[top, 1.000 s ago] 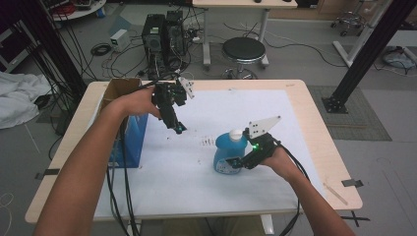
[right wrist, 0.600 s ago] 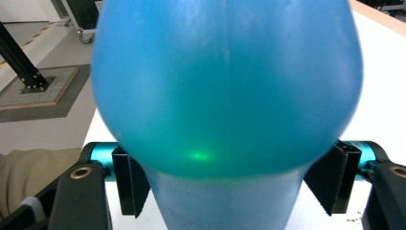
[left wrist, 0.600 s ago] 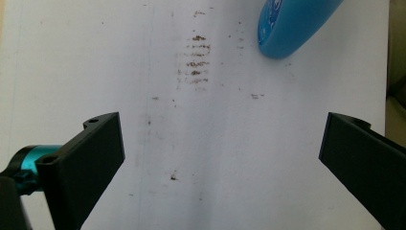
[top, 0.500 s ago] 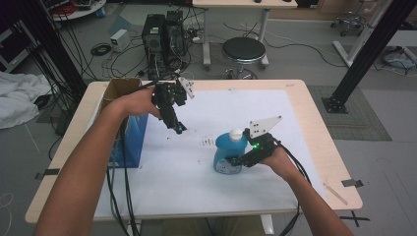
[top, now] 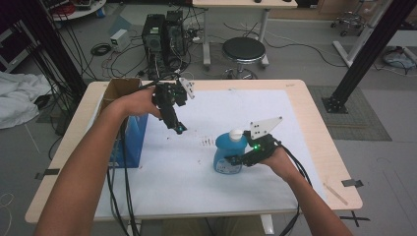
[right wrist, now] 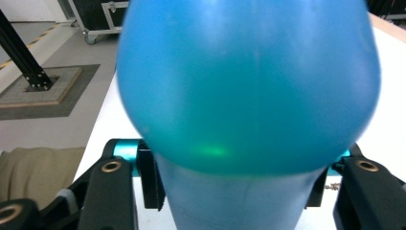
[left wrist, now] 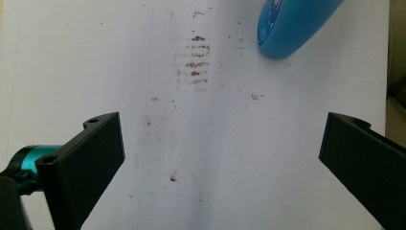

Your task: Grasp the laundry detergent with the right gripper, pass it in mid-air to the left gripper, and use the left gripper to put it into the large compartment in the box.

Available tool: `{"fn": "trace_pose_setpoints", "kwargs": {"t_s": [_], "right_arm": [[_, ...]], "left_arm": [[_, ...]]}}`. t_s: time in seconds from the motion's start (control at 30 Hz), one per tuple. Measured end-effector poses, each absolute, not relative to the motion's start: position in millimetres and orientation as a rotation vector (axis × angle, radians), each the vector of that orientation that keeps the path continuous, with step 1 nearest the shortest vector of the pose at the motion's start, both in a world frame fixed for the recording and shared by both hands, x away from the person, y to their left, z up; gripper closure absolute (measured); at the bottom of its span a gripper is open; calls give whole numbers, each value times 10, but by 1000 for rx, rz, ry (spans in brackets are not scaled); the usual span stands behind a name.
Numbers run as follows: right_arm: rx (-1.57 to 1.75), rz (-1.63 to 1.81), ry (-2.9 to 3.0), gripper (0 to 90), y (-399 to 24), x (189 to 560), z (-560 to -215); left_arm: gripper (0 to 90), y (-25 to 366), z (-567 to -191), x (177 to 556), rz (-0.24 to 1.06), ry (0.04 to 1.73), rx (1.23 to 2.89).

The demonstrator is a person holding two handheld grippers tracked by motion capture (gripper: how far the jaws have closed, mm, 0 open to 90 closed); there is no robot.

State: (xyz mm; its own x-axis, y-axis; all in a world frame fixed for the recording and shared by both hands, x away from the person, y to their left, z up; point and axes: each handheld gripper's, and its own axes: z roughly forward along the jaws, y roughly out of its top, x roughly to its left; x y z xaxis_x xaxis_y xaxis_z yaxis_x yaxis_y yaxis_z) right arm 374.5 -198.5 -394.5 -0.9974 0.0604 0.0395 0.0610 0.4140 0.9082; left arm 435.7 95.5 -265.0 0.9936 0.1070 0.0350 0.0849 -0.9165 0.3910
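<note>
A blue bottle [top: 228,152] with a white cap stands upright on the white sheet [top: 196,187] right of centre. My right gripper [top: 236,160] is shut on the bottle's lower body; in the right gripper view the blue bottle [right wrist: 249,96] sits tight between the two black jaws. My left gripper [top: 178,127] hangs above the sheet to the bottle's upper left, jaws pointing down and open with nothing between them. The left gripper view looks down on the stained sheet [left wrist: 206,158], with the bottle's base [left wrist: 287,28] at the top edge.
An open cardboard box with blue sides [top: 129,132] stands at the table's left edge, beside my left forearm. Dark smudges [top: 205,141] mark the sheet between the grippers. Cables trail off the table's front. A stool [top: 243,49] and computer towers [top: 162,34] stand beyond the far edge.
</note>
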Motion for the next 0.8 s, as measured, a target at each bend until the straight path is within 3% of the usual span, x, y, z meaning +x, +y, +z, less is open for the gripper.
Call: {"fn": "trace_pose_setpoints", "kwargs": {"t_s": [0.43,0.8], "right_arm": [[-130,-1717,-2670,437,-1992,3689,-3890],[-128,-1722,-2661,438,-1982,3576,-3528]], "left_arm": [[16,938,-2599,4281,74,152,2740],[16,791,-2429,4028,30,123,2738]]}}
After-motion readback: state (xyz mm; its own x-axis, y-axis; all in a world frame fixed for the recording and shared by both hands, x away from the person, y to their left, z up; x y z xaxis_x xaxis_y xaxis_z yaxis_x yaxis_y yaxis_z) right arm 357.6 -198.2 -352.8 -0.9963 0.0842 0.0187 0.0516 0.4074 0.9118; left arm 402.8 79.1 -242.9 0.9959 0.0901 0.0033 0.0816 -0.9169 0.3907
